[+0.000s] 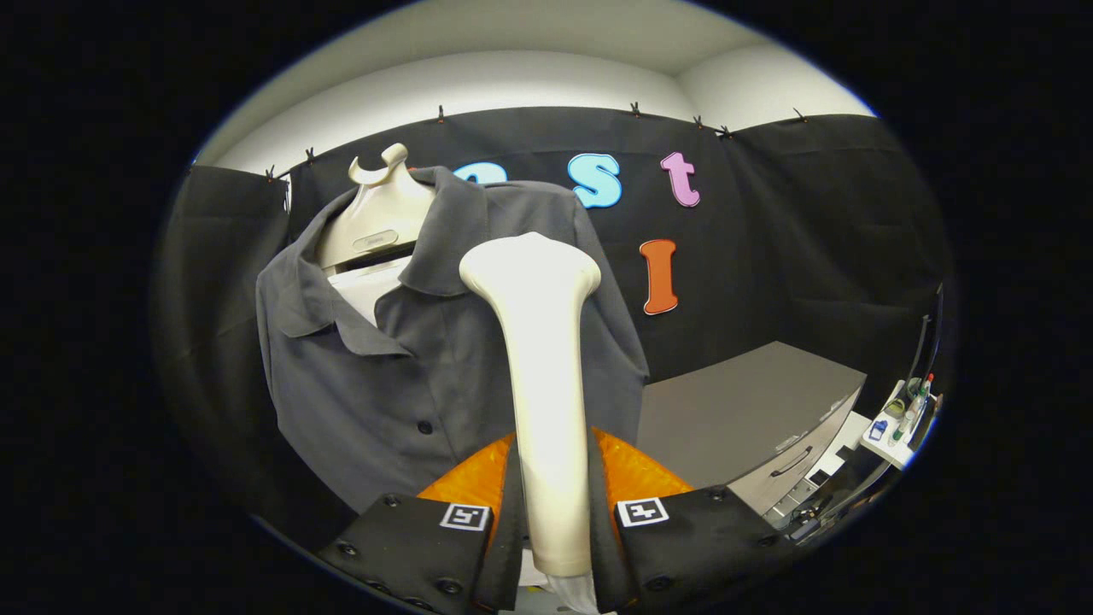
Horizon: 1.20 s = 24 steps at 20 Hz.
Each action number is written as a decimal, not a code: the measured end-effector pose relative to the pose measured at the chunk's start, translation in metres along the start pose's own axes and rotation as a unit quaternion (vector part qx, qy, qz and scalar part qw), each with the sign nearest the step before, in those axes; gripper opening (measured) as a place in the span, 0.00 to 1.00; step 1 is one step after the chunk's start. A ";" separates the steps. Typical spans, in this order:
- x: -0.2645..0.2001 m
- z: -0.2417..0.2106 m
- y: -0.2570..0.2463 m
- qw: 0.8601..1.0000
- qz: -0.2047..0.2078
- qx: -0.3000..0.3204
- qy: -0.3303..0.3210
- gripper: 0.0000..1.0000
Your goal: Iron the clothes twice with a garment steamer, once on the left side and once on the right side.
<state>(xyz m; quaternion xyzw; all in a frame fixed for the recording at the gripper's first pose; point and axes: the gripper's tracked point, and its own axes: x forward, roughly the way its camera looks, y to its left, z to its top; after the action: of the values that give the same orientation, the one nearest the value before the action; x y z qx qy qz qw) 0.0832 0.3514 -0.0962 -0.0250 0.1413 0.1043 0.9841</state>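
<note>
In the gripper view, the gripper (553,512) is seen closed around the handle of a cream-coloured steamer (541,359). Both fingers (478,478) are pressed against the sides of the handle, so the opening is only as wide as the handle itself. The steamer is held upright between the fingers, and its wide head is found at 12 o'clock from them, tilted a little to the left.

Behind the steamer head, a dark grey shirt (376,367) is hung on a pale hanger stand (376,213), at about 11 o'clock from the fingers. The collar of the shirt is open, some buttons are seen down the front, and a white panel is visible inside the neck opening. The steamer head is placed in front of the upper part of the shirt, near the shoulder on the right of the view; whether it touches the cloth cannot be told.

At about 2 o'clock from the fingers, a grey cabinet (751,410) with a handle on its drawer is seen. Beyond it, at 3 o'clock, a small white shelf (897,427) with bottles is placed.
</note>
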 end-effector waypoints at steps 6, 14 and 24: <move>0.018 -0.013 0.002 1.000 -0.006 0.000 0.016 0.40; 0.027 -0.043 -0.001 0.999 -0.003 0.001 0.051 0.41; 0.032 -0.095 -0.014 0.995 -0.008 -0.003 0.104 0.41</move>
<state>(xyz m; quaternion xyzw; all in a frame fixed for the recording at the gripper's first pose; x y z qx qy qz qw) 0.0900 0.3369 -0.1959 -0.0400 0.2426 0.0933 0.9648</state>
